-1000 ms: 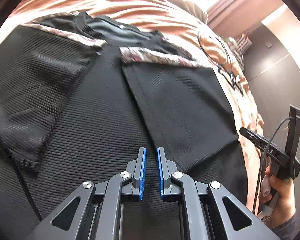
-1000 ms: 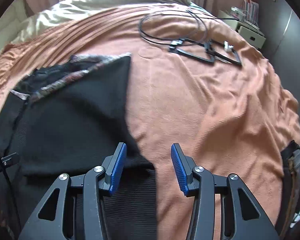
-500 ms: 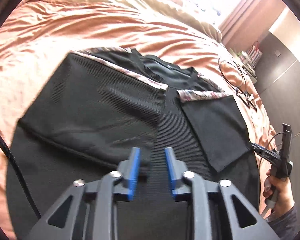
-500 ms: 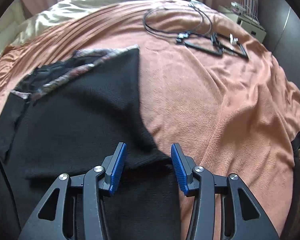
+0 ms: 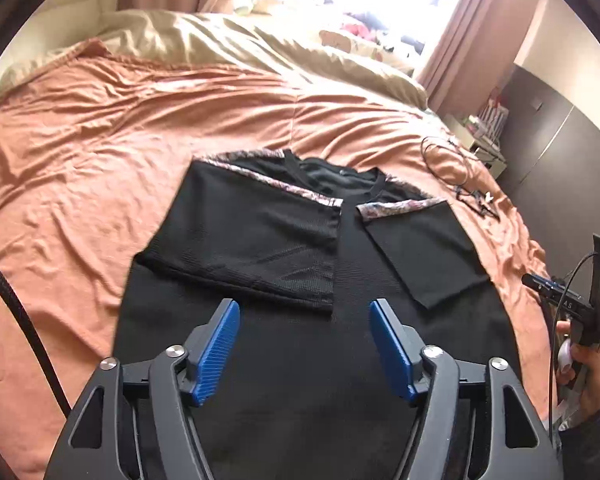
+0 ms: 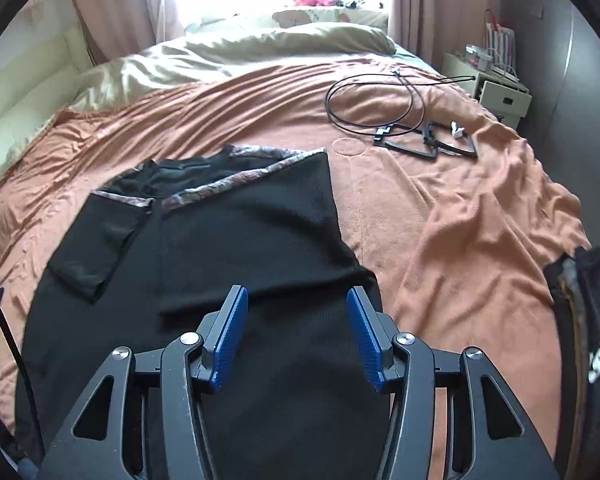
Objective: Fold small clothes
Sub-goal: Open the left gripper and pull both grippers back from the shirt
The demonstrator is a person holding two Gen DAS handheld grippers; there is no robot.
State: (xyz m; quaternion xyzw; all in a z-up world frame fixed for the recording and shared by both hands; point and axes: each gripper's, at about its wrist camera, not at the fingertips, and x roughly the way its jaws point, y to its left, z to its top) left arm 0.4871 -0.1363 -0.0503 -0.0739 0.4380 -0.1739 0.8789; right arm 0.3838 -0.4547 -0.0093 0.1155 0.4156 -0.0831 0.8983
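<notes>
Black top (image 5: pixel 300 360) spread flat on the orange bedspread (image 5: pixel 100 184), centre to 6 o'clock in both wrist views, both sleeves folded inward over the body, patterned trim along the shoulder edges near 12 o'clock of the garment. Left gripper (image 5: pixel 305 346) above the lower body of the top, blue pads spread wide, jaws just opened further, nothing between them but fabric lying below, no pinch. Right gripper (image 6: pixel 298 334) likewise above the top near its right side edge, pads apart, jaws just widened a little, nothing clamped. Broad bare bedspread toward 9 and 10 o'clock in the left wrist view, free up to the beige duvet (image 5: pixel 220 48) at 12 o'clock. In the right wrist view, open cover from 1 to 4 o'clock, bounded by a looped black cable (image 6: pixel 376 96) and a black frame-like part (image 6: pixel 428 144) at 1 o'clock, and by a dark printed garment (image 6: pixel 592 320) at the bed edge near 3 o'clock; print on it too cropped to read. At 3 to 4 o'clock in the left wrist view, a hand (image 5: pixel 588 376) around a black handle, with small white letters, seemingly "AS", too small for certainty. Bedside unit (image 6: pixel 500 92) beyond the bed's far right corner.
</notes>
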